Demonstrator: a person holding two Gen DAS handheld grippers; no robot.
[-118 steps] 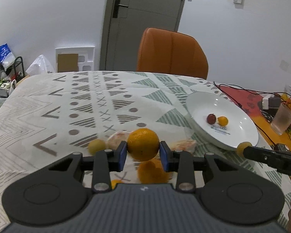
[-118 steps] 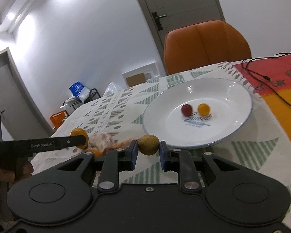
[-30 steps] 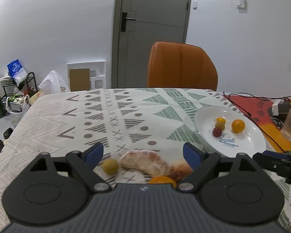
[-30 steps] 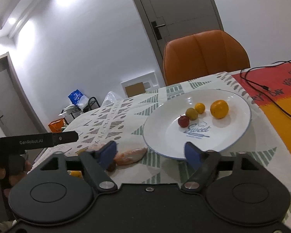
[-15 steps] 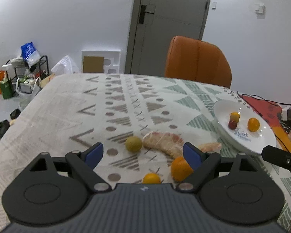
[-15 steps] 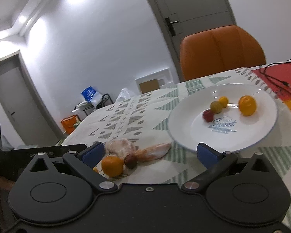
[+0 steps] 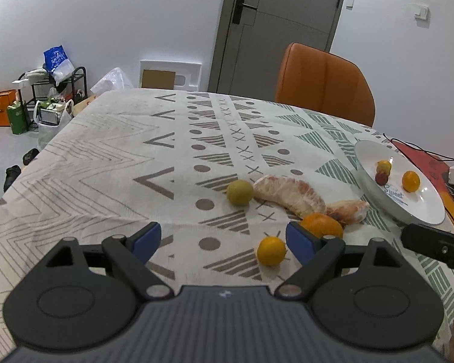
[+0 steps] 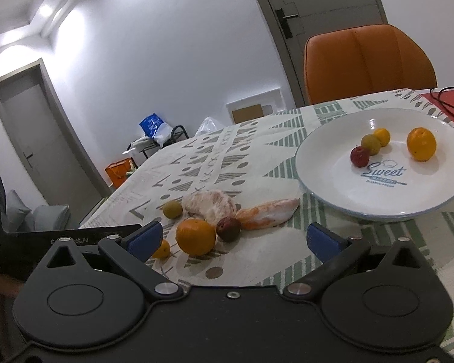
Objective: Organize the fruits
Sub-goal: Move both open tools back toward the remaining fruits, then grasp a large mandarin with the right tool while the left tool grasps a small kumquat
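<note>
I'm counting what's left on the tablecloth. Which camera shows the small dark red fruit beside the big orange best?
The right wrist view: the small dark red fruit sits unobstructed between the big orange and a peeled citrus segment. The left wrist view doesn't show it; the orange apparently hides it.

White plate (image 8: pixel 333 181) w/ blue rim; tablecloth (image 7: pixel 106 157) grey/green geometric.

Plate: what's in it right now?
The plate holds four fruits: an orange, a small yellow one, a greenish one and a red one. Nothing else shows; the "Sweet" print is uncovered.
</note>
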